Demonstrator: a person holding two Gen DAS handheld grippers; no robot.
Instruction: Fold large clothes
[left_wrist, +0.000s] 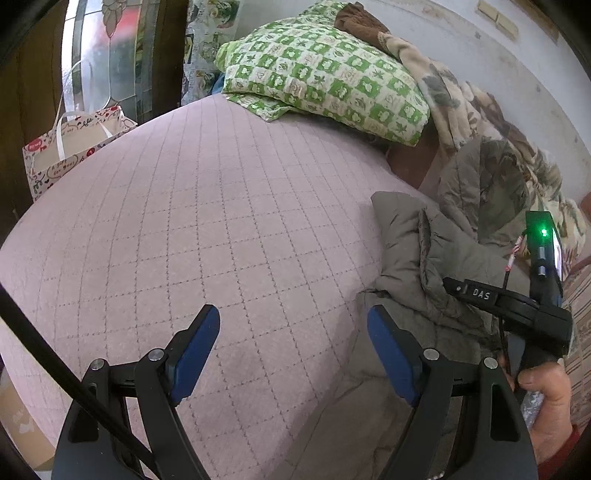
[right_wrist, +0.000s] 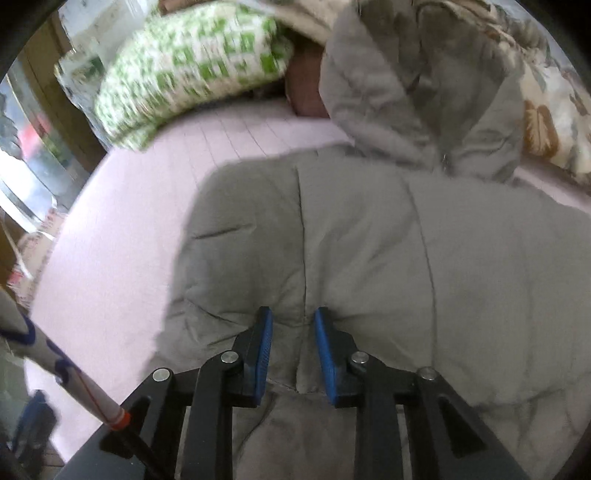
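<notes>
Jacket lies on the bed, hood pointing away from me — my right gripper pinches its near edge, while my left gripper hangs spread and empty just left of it.

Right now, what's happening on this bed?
A person is folding a grey puffer jacket on a pink quilted bed. The right claw is pinched on a fold of the jacket's fabric. The left claw hangs open over the bedspread, holding nothing. A green patterned pillow sits at the head.
</notes>
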